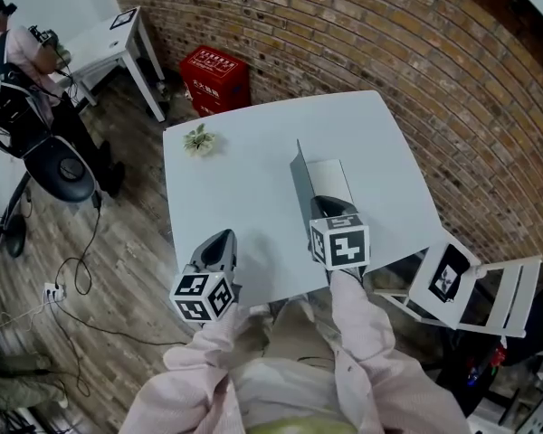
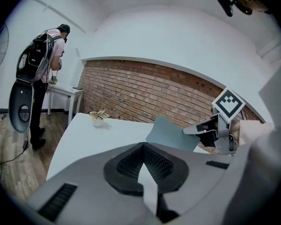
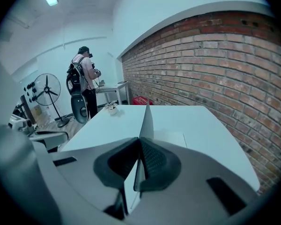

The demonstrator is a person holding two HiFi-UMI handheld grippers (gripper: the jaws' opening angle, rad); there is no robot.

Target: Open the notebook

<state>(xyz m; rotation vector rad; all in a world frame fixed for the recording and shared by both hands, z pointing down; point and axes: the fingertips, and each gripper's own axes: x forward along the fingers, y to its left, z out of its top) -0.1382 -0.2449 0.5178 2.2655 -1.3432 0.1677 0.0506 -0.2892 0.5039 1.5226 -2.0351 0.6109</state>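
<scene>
**Notebook cover upright in the right jaws**

Notebook [image 1: 333, 177] lies on the white tabletop [image 1: 235, 197], towards its right side. Its grey cover [image 1: 300, 188] is lifted to vertical over a blank white page [image 3: 174, 138].

From the head view I get the layout. My right gripper [image 1: 326, 199] is at the notebook's near edge, and my left gripper [image 1: 219, 239] is over the tabletop's near edge, well apart from it.

Only the right gripper view shows me the grip: the ribbed black pads are clamped on the cover, which stands edge-on as a thin stiff sheet. The left gripper view shows that cover broadside, a flat slate rectangle with a rounded corner. It also shows the left jaws closed together with nothing between them.

Each gripper carries a cube [image 1: 340, 244] of black-and-white square markers. A similar marker sits on the white chair [image 1: 471, 287] beside the tabletop.

A small potted plant [image 1: 199, 139] stands at the far left corner. By the rough brick wall [image 1: 362, 34] is a red crate [image 1: 215, 80] with pale lettering too small for me to read.
</scene>
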